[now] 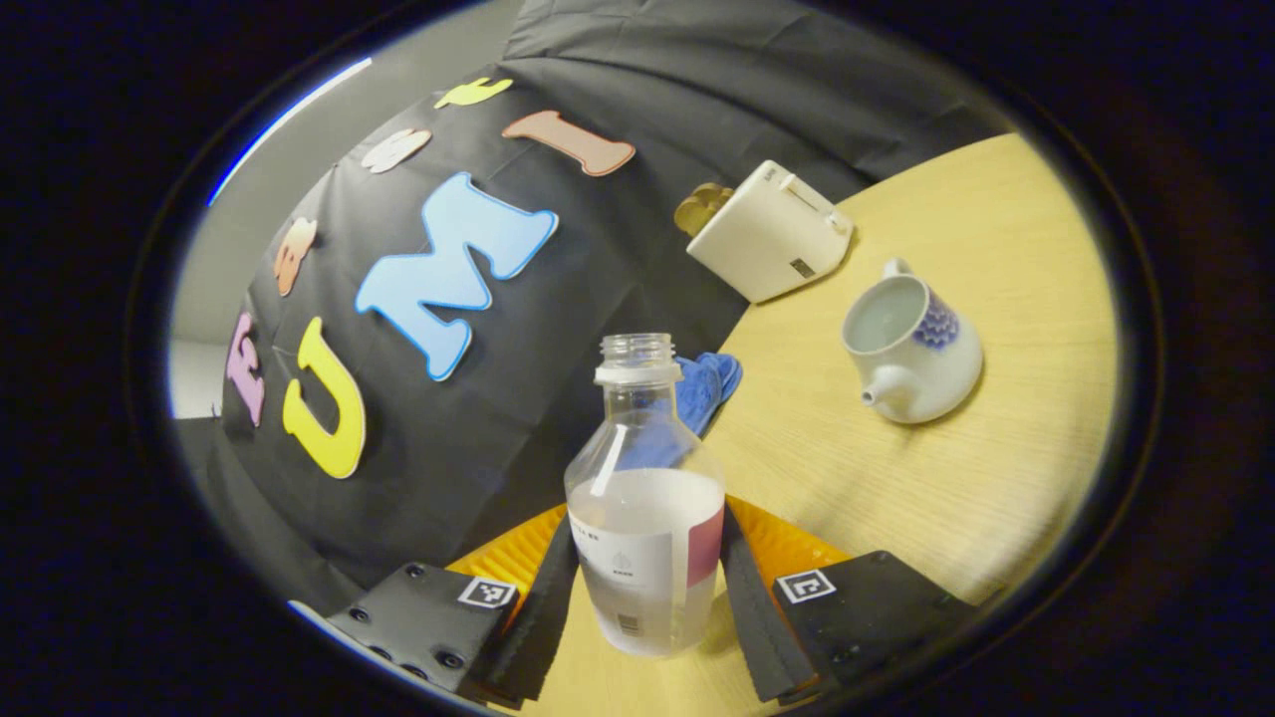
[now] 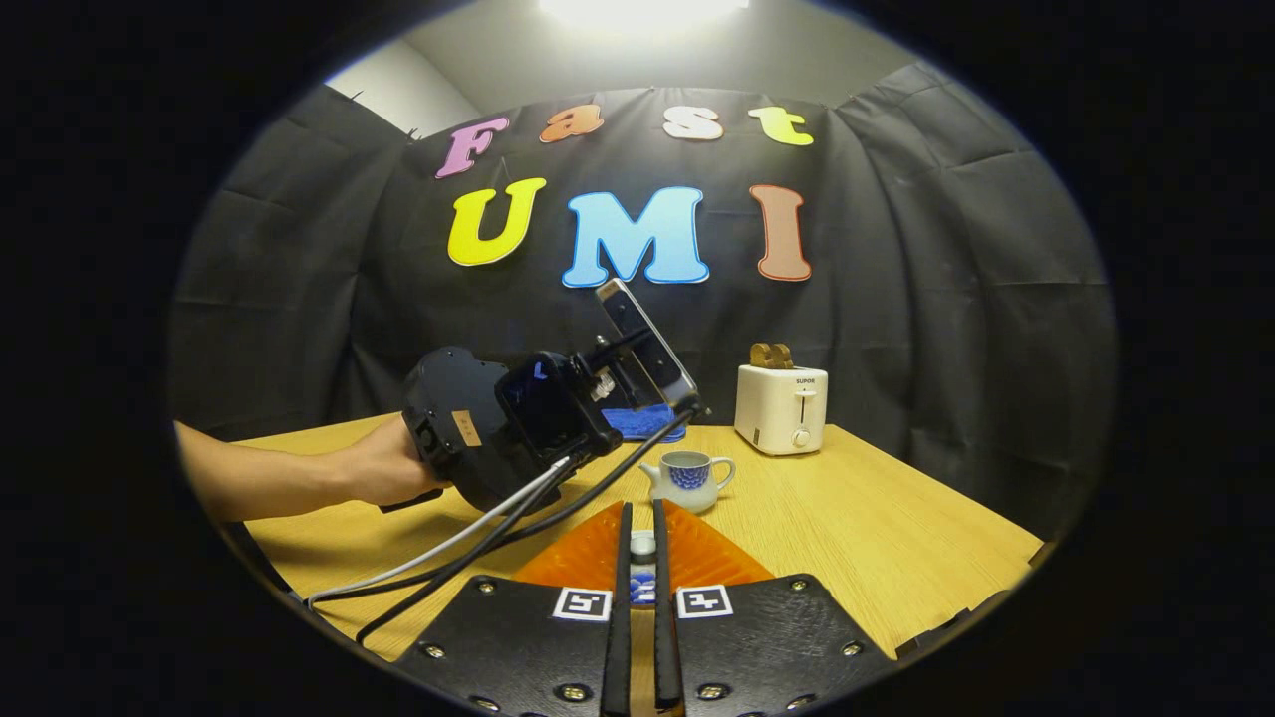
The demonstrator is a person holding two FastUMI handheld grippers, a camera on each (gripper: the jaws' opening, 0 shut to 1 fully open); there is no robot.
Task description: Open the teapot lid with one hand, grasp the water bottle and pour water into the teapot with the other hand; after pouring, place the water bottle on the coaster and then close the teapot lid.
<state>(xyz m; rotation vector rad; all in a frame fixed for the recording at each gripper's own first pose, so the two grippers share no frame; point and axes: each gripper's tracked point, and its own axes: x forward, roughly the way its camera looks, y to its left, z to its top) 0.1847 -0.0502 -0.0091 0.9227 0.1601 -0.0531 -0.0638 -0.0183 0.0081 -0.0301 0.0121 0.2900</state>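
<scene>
Uncapped water bottle (image 1: 645,518) pinched by left gripper (image 1: 647,588), teapot lid (image 2: 643,568) clamped in right gripper (image 2: 642,588), open teapot (image 1: 911,349) flanked by toaster (image 1: 772,231) and blue cloth (image 1: 705,386).

We see a clear, glossy plastic bottle (image 1: 645,498) with a paper label at lower centre, a glazed ceramic teapot (image 1: 911,349) at right, a smooth wood-grain table (image 1: 996,478), a matt plastic toaster (image 1: 769,231) and blue cloth (image 1: 705,383).

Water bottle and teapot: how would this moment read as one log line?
left claw: shut on water bottle, uncapped | right claw: holds teapot lid | teapot: open, on table
</scene>
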